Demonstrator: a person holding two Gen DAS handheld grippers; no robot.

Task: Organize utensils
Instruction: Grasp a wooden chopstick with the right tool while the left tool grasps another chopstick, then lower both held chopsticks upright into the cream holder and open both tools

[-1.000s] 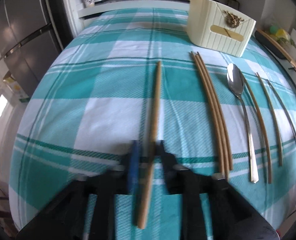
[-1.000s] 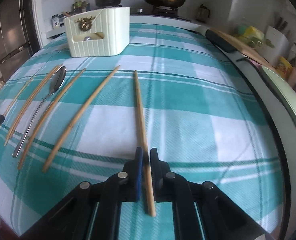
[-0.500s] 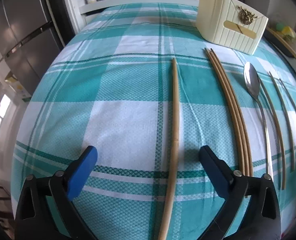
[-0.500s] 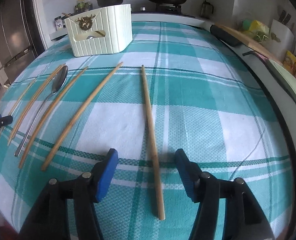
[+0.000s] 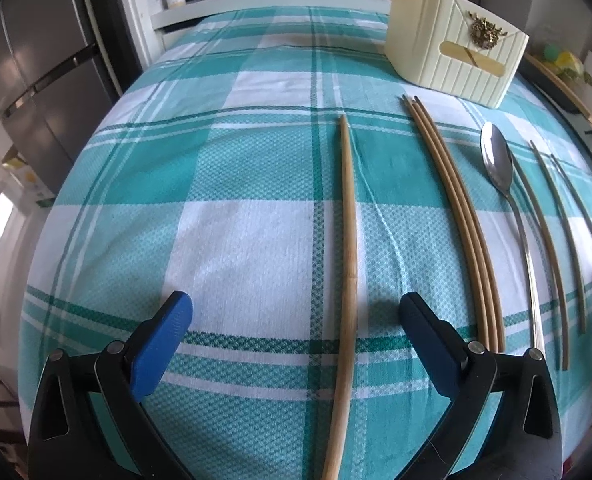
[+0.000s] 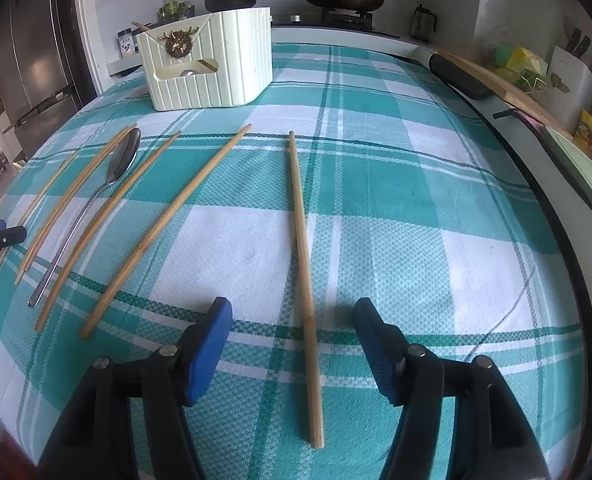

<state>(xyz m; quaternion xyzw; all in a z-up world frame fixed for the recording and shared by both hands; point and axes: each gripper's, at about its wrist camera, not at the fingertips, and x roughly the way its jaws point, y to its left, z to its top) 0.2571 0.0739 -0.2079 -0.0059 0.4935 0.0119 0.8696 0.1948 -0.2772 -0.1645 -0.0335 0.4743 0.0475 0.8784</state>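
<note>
Two grippers were held apart over the desk (image 5: 256, 240). One chopstick (image 5: 346, 280) lay unclamped between the wide-spread fingers of the left gripper (image 5: 296, 320). Another chopstick (image 6: 304, 280) lay untouched inside the still-opening right gripper (image 6: 292, 328). Behind stood the cream utensil holder (image 6: 212, 68).

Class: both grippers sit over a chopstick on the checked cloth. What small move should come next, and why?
Probably lift both clear. The left gripper is open and the right gripper is opening, each straddling a chopstick lying free on the cloth.
</note>
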